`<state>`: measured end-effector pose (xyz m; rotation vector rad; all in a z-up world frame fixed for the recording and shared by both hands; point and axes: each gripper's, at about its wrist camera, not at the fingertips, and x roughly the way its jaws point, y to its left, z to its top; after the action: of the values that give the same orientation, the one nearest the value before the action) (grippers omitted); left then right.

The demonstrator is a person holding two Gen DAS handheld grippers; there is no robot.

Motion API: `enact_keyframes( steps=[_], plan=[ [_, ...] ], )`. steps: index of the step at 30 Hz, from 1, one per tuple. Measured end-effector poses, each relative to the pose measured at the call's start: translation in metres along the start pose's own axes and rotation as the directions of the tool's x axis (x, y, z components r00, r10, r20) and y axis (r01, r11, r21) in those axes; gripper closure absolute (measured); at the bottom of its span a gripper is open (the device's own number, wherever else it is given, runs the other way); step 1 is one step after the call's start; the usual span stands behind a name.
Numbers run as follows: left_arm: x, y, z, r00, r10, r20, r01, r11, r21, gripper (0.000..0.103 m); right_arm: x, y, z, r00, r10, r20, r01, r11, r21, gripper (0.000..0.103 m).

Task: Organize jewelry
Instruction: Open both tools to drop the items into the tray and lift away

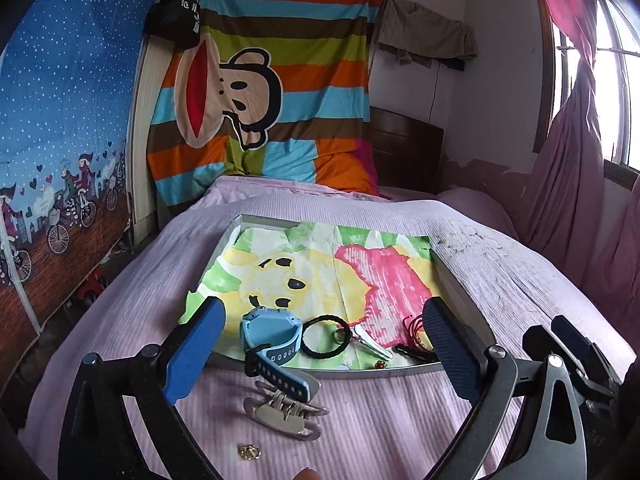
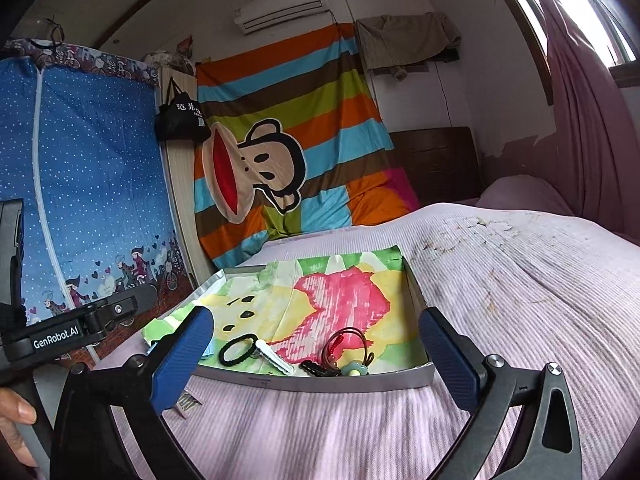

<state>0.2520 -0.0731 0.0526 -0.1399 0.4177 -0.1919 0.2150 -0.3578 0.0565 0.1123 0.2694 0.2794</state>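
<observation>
A shallow grey tray (image 1: 352, 373) lined with a colourful drawing lies on the pink bed; it also shows in the right wrist view (image 2: 320, 385). In it lie a black hair tie (image 1: 325, 337), a white clip (image 1: 374, 345), a red cord bracelet (image 1: 416, 326) and a black clip (image 1: 412, 351). A blue watch (image 1: 272, 340) hangs over the tray's near rim, its strap on the bedspread. A silver hair claw (image 1: 284, 412) and a small gold piece (image 1: 249, 452) lie on the bedspread in front. My left gripper (image 1: 324, 340) is open above the watch. My right gripper (image 2: 316, 344) is open over the tray's near edge.
The bed's pink spread (image 2: 500, 280) stretches right and back to a dark headboard (image 1: 404, 148). A striped monkey sheet (image 1: 260, 92) hangs behind. A blue fabric wardrobe (image 1: 60, 120) stands left. Pink curtains (image 1: 572, 160) hang at right.
</observation>
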Motion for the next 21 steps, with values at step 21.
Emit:
enact_keyframes(
  steps=[21],
  plan=[
    [-0.080, 0.025, -0.052, 0.995, 0.092, 0.030, -0.094, 0.992, 0.079, 0.004, -0.026, 0.038, -0.021, 0.995, 0.103, -0.006, -0.103, 0.992, -0.066, 0.000]
  ],
)
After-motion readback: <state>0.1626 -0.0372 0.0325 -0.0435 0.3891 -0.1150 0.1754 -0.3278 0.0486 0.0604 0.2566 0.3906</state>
